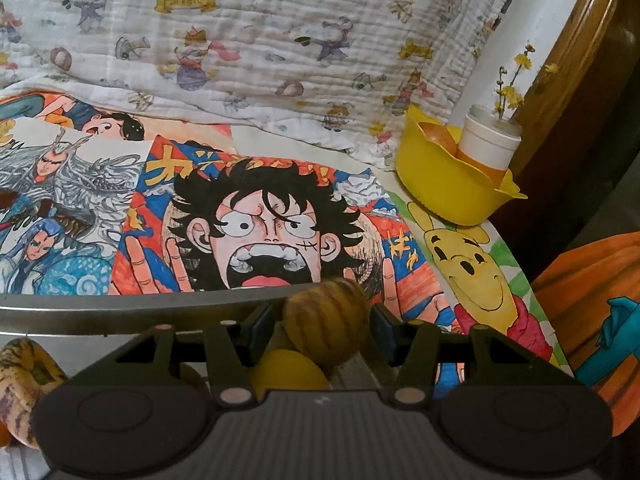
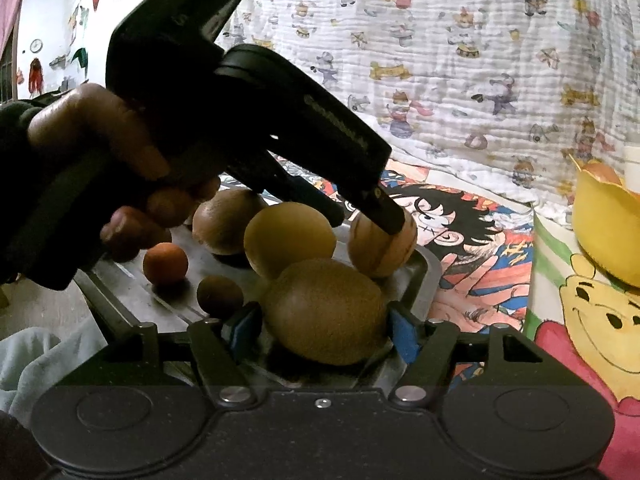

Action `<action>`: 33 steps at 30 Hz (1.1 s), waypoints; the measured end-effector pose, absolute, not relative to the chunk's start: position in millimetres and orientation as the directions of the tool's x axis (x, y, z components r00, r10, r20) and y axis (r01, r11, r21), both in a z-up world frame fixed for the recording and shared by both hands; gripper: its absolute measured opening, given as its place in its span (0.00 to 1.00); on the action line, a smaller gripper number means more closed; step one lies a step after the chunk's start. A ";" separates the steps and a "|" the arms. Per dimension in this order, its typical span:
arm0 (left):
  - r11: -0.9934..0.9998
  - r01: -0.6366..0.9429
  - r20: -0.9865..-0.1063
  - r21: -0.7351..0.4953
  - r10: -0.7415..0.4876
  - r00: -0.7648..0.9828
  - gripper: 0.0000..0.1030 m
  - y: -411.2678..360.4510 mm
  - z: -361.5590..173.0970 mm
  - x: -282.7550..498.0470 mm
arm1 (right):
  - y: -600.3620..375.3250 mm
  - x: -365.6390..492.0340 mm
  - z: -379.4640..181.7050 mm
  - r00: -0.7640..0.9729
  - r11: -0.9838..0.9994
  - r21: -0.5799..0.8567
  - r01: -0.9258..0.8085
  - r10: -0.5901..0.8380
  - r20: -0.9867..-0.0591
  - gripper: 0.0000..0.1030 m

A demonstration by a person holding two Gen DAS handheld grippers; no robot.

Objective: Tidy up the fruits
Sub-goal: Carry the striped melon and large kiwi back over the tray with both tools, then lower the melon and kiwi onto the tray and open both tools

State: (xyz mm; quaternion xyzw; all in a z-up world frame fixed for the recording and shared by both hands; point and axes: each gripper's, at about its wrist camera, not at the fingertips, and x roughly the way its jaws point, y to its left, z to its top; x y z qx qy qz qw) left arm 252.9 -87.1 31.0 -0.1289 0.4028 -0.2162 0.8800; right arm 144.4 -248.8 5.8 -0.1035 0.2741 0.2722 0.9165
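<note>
1. Brown and finely fuzzed, a kiwi-like fruit (image 2: 326, 312) is sitting between the blue pads of the right gripper (image 2: 326, 326); the pads are flanking it closely, but whether they are pressing on it I cannot tell.
2. The left gripper (image 1: 326, 320) is closing its jaws on a ribbed tan fruit (image 1: 326, 320) at the far corner of the metal tray (image 2: 420, 280), where the remaining fruits are lying.
3. Risk: both fruits are round and smooth, so a shallow or off-centre grip is likely to let one roll off the tray's rim onto the table, or knock the neighbouring yellow fruit (image 2: 290, 236).
4. The yellow bowl (image 1: 452, 184), already holding fruit, is standing well apart to the right, beside a white cup (image 1: 490, 144) of yellow sprigs.
5. Hand-coloured cartoon drawings (image 1: 260, 220) are covering the table; a printed quilted cloth (image 1: 240, 40) is hanging behind.
</note>
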 end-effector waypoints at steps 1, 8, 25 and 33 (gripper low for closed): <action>0.874 0.272 -0.652 -0.403 -0.482 0.584 0.56 -85.8 31.5 252.7 | -248.8 143.6 5.7 0.703 0.832 -0.039 -0.554 0.442 -0.557 0.68; 0.872 0.264 -0.643 -0.413 -0.484 0.593 0.66 -80.4 34.7 249.4 | -251.1 140.2 6.3 0.718 0.855 0.008 -0.519 0.441 -0.538 0.70; 0.899 0.230 -0.578 -0.373 -0.419 0.701 0.96 -57.7 64.7 222.9 | -260.8 129.4 15.9 0.772 0.909 0.111 -0.401 0.401 -0.494 0.84; 0.921 0.173 -0.530 -0.350 -0.347 0.774 0.99 -38.8 71.7 190.4 | -257.1 116.2 22.7 0.813 0.927 0.116 -0.358 0.370 -0.449 0.94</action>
